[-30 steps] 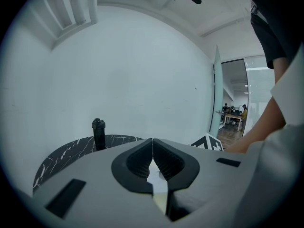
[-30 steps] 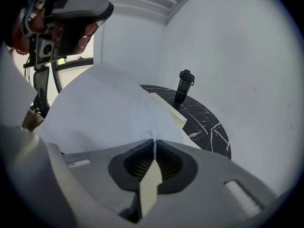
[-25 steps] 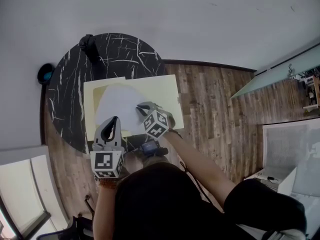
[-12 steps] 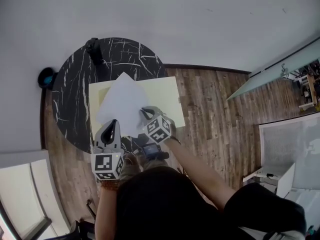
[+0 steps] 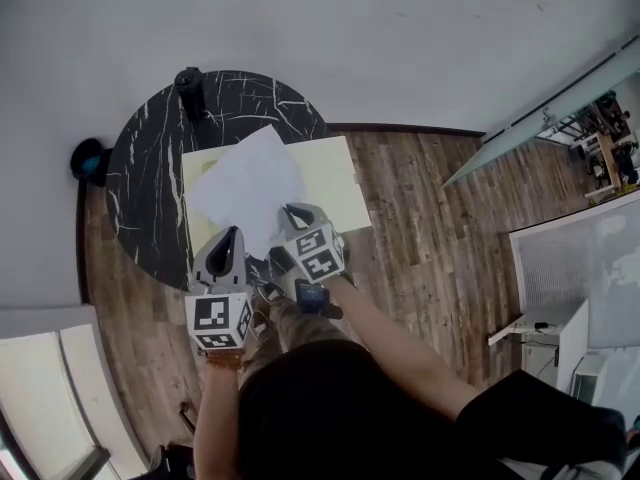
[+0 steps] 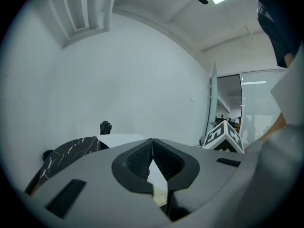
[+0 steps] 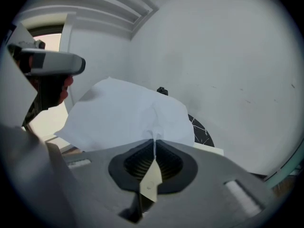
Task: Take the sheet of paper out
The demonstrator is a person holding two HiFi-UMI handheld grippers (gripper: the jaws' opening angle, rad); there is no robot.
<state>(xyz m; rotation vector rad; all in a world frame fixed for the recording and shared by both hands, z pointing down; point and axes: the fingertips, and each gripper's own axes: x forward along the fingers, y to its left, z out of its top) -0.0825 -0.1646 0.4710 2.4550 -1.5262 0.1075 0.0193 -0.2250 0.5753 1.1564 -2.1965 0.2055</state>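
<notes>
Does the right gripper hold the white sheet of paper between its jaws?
Yes, the right gripper has its jaws shut on the edge of the white sheet, which puckers there.

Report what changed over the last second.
The right gripper, shut on the sheet of paper, lifted it from the yellow folder; the sheet turned, and its far corner now overhangs the folder's far edge. Folder, black table and the shut left gripper look unchanged.

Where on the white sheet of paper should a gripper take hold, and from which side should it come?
Pinch the sheet at its near edge, coming from the person's side, as the right gripper does. That edge stands lifted clear of the yellow folder, thin and free.
</notes>
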